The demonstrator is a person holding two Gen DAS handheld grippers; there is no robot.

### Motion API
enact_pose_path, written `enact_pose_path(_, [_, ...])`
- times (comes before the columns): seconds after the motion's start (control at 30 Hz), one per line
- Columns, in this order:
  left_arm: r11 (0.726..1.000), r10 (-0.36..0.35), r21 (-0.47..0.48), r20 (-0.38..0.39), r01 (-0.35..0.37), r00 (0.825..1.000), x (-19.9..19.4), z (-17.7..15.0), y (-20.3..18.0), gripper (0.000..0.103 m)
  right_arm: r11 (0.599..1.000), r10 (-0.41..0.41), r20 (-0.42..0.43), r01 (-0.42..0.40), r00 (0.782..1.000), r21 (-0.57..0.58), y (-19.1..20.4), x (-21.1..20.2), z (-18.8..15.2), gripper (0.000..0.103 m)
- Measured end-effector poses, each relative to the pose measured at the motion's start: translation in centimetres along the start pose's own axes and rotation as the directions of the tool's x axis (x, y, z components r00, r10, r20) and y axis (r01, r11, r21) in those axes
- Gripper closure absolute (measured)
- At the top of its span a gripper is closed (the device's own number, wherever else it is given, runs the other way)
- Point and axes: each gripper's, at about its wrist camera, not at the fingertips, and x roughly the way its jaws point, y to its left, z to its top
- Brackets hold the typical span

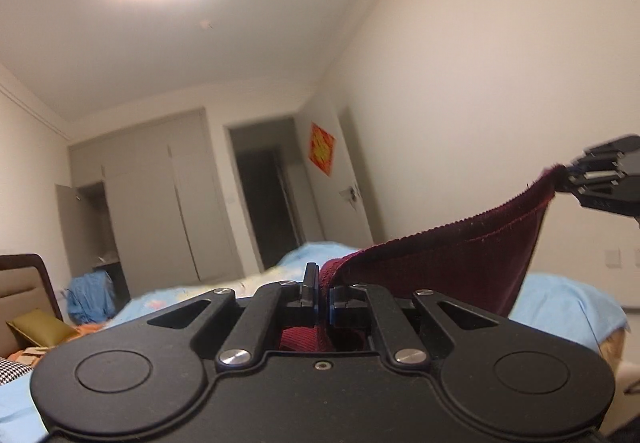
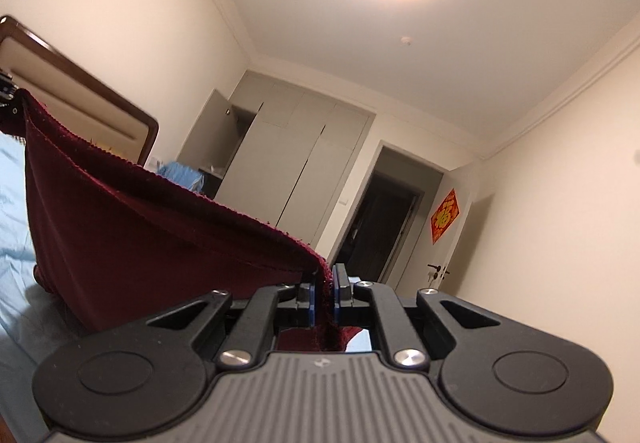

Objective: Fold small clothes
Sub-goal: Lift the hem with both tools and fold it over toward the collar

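Note:
A dark red knitted garment point(image 1: 452, 267) hangs stretched in the air between both grippers, above the bed. My left gripper point(image 1: 323, 297) is shut on one corner of its ribbed edge. In the left wrist view my right gripper point(image 1: 570, 179) shows at the far right, pinching the other corner. In the right wrist view my right gripper point(image 2: 324, 293) is shut on the dark red garment point(image 2: 132, 239), and my left gripper point(image 2: 10, 97) peeks in at the left edge, holding the far corner. The cloth sags between them and its lower part touches the bed.
A bed with a light blue sheet point(image 1: 560, 303) lies below, with a brown headboard point(image 2: 92, 83). An olive pillow point(image 1: 40, 331) and a houndstooth cloth point(image 1: 12, 371) lie at the left. Grey wardrobes point(image 1: 168, 199), a dark doorway point(image 1: 268, 199) and a blue cloth pile point(image 1: 90, 295) stand beyond.

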Motion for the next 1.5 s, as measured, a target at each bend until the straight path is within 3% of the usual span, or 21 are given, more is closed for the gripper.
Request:
enact_pose_path(0.27, [0.996, 0.054, -0.067, -0.166, -0.066, 0.985, 3.8, -1.7, 1.3, 0.097, 0.999, 0.031, -0.073, -0.033, 0.997, -0.025, 0.5, 3.6, -0.6, 0.094])
enact_pose_path(0.57, [0.992, 0.087, -0.056, -0.312, -0.11, 0.946, 12.4, -2.5, 5.7, 0.094, 0.996, 0.06, -0.168, -0.071, 0.984, -0.058, 1.4, 13.5, -1.8, 0.093])
enact_pose_path(0.73, [0.991, 0.089, -0.055, -0.416, -0.123, 0.905, 17.9, -5.0, 7.3, 0.092, 0.991, 0.101, -0.261, -0.122, 0.96, -0.063, 2.4, 19.7, -3.6, 0.093])
enact_pose_path(0.97, [0.985, 0.06, -0.098, -0.576, -0.141, 0.815, 24.4, -9.5, 9.9, 0.092, 0.973, 0.165, -0.367, -0.213, 0.915, -0.094, 5.3, 26.6, -6.7, 0.093])
enact_pose_path(1.07, [0.982, 0.037, -0.124, -0.617, -0.144, 0.786, 26.1, -11.2, 10.7, 0.092, 0.968, 0.186, -0.408, -0.237, 0.894, -0.078, 6.2, 29.1, -8.2, 0.093])
enact_pose_path(1.37, [0.969, 0.006, -0.178, -0.679, -0.173, 0.734, 29.8, -14.6, 11.2, 0.091, 0.966, 0.216, -0.471, -0.258, 0.855, -0.026, 7.8, 32.6, -11.7, 0.092])
enact_pose_path(1.5, [0.957, 0.0, -0.208, -0.697, -0.203, 0.717, 30.9, -15.8, 11.7, 0.083, 0.965, 0.226, -0.487, -0.264, 0.844, -0.01, 8.1, 33.0, -13.1, 0.089])
